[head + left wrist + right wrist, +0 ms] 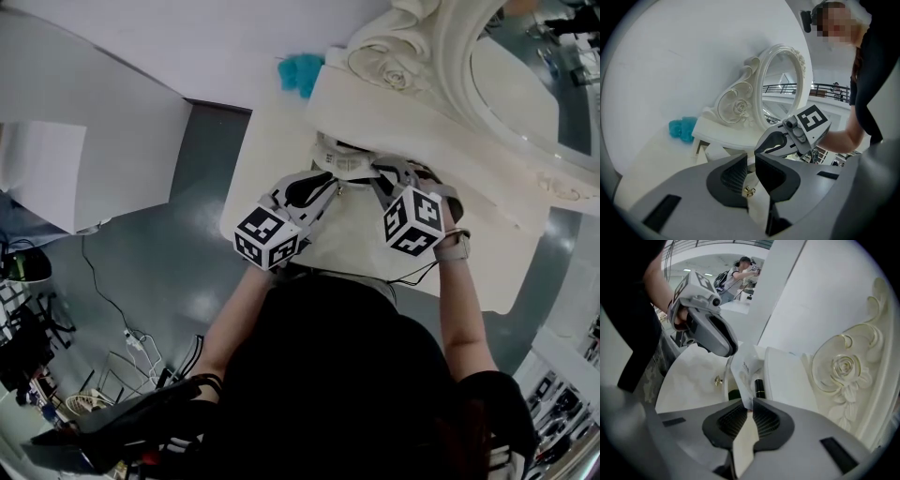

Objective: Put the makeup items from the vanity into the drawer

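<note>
We find the right tool (751, 409) clamped on a thin white printed sachet (745, 366), which stands up from its jaws. At twelve o'clock of that tool lies the open white drawer (701, 373) of the white desk (272, 141). A slim black lipstick tube (760, 388) already lies in it, beside a dark rounded item we cannot identify.

The left tool (751, 164) has its jaws narrowly apart and grips nothing. The drawer's small gold knob (749, 191) sits just beyond them at six o'clock, apart from both pads. In the head view both tools are close together at the desk front, with the ornate white oval mirror (511, 84) at two o'clock.

We judge the step in hand to be placing the sachet, with it above the drawer and not yet released. The next move calls for lowering the right tool over the opening, clear of the lipstick tube, and parting the jaws. The sachet is light and flat and may cling to a pad.
</note>
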`<act>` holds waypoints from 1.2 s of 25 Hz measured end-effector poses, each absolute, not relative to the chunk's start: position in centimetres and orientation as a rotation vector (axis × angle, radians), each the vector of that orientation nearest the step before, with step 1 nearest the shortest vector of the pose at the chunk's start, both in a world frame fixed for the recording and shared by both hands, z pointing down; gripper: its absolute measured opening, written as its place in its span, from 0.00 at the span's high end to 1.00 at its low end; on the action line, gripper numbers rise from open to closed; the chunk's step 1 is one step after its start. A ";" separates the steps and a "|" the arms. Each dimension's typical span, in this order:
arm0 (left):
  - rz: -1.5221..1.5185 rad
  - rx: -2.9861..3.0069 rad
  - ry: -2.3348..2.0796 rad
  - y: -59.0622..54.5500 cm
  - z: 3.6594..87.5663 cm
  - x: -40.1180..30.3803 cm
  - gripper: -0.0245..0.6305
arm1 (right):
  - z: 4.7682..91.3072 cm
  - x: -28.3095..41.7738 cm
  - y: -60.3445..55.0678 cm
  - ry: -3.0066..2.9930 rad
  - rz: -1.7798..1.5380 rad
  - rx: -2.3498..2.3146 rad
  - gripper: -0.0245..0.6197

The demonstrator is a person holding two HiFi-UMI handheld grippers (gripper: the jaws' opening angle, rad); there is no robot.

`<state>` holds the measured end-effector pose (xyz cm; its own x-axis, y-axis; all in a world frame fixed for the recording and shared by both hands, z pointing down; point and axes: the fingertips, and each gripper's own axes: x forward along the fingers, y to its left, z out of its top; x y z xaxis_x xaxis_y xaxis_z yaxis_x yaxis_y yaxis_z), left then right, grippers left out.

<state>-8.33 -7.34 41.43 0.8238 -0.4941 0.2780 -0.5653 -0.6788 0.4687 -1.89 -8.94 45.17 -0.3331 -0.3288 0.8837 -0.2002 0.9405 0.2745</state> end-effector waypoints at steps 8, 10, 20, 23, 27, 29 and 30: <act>0.285 2.456 -0.785 -7.5 42.0 -7.6 0.87 | 42.7 0.2 -7.8 -2.046 0.043 0.471 0.91; 0.319 2.424 -0.782 -7.4 42.5 -7.5 0.87 | 41.4 -0.5 -7.5 -2.122 0.063 0.497 0.91; 0.252 2.354 -0.723 -7.1 42.9 -7.7 0.87 | 45.3 -4.0 -8.4 -1.938 0.098 0.479 0.91; 0.145 2.380 -0.703 -6.8 41.8 -8.3 0.87 | 46.1 -4.2 -8.7 -1.900 0.086 0.488 0.91; 0.061 2.400 -0.686 -6.0 41.0 -9.6 0.87 | 44.5 -4.3 -9.4 -1.976 0.099 0.591 0.91; 0.037 2.388 -0.693 -5.8 41.0 -10.3 0.87 | 43.4 -4.3 -9.3 -2.037 0.124 0.642 0.91; 0.023 2.383 -0.697 -5.7 40.9 -10.6 0.87 | 42.9 -4.2 -9.2 -2.063 0.128 0.664 0.91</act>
<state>-10.56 -5.72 40.89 0.8586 -0.4769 0.1878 -0.4884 -0.6500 0.5823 -4.19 -9.24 42.91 -0.4187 -0.4060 0.8123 -0.5036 0.8482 0.1644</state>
